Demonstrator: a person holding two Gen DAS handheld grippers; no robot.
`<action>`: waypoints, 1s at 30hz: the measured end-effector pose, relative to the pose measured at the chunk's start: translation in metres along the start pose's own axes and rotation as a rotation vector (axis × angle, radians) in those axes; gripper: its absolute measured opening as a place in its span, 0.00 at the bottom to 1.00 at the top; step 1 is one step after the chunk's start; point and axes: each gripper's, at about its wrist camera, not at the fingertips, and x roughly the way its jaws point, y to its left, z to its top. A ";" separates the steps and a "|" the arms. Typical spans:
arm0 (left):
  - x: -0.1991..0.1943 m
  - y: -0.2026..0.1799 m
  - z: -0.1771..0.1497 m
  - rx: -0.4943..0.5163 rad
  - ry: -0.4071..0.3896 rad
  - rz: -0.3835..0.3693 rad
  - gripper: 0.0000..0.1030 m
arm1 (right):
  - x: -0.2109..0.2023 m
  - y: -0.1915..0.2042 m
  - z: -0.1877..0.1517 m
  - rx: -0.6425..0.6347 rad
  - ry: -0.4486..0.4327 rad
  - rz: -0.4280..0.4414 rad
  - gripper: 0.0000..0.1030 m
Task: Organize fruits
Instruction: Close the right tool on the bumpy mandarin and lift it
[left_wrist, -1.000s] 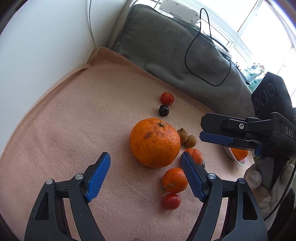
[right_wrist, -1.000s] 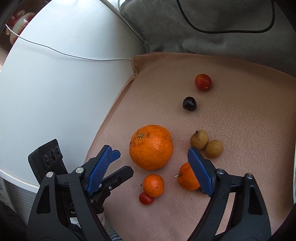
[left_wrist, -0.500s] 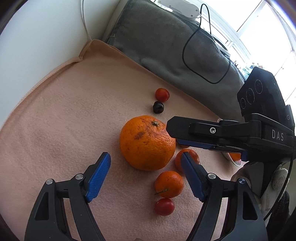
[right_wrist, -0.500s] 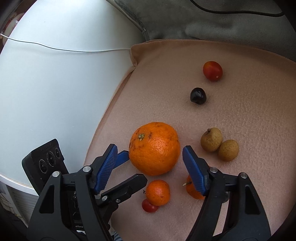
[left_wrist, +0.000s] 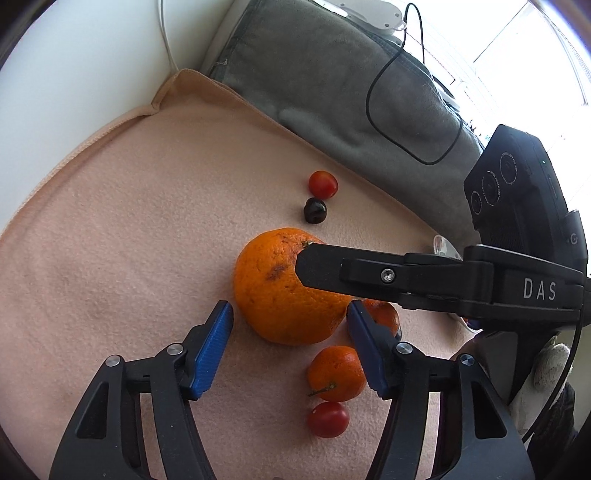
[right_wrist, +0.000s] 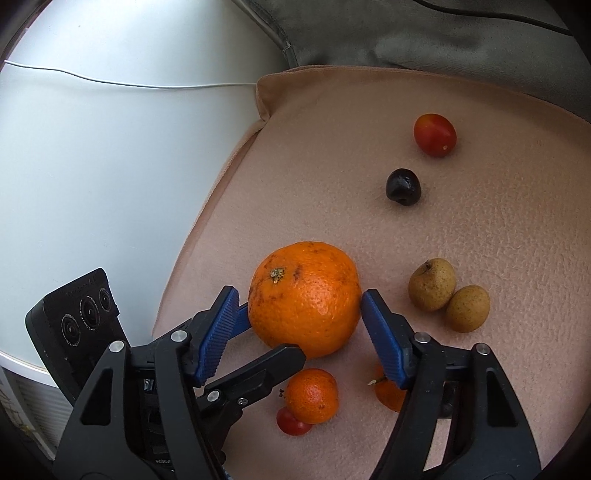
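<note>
A large orange lies on a pink cloth. My left gripper is open, its blue pads flanking the orange's near side without touching. My right gripper is open, its pads close on both sides of the orange; one of its fingers crosses above the orange in the left wrist view. Two small mandarins, a red tomato, another tomato, a dark cherry and two brown longans lie around.
A grey cushion with a black cable borders the cloth at the back. A white table surface with a thin white wire lies left of the cloth. A white bowl rim shows behind the right gripper.
Both grippers have moved in toward the large orange. The right gripper's pads now bracket it, and its finger now reaches over the orange in the left wrist view.
</note>
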 end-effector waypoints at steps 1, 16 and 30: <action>0.001 0.000 0.000 0.000 0.002 -0.002 0.61 | 0.000 -0.001 0.000 0.000 0.001 0.001 0.70; -0.005 -0.017 -0.001 0.053 -0.019 0.040 0.59 | -0.002 -0.001 0.000 -0.029 -0.018 -0.020 0.63; -0.020 -0.049 0.006 0.113 -0.072 0.035 0.59 | -0.048 0.006 -0.010 -0.064 -0.099 -0.021 0.63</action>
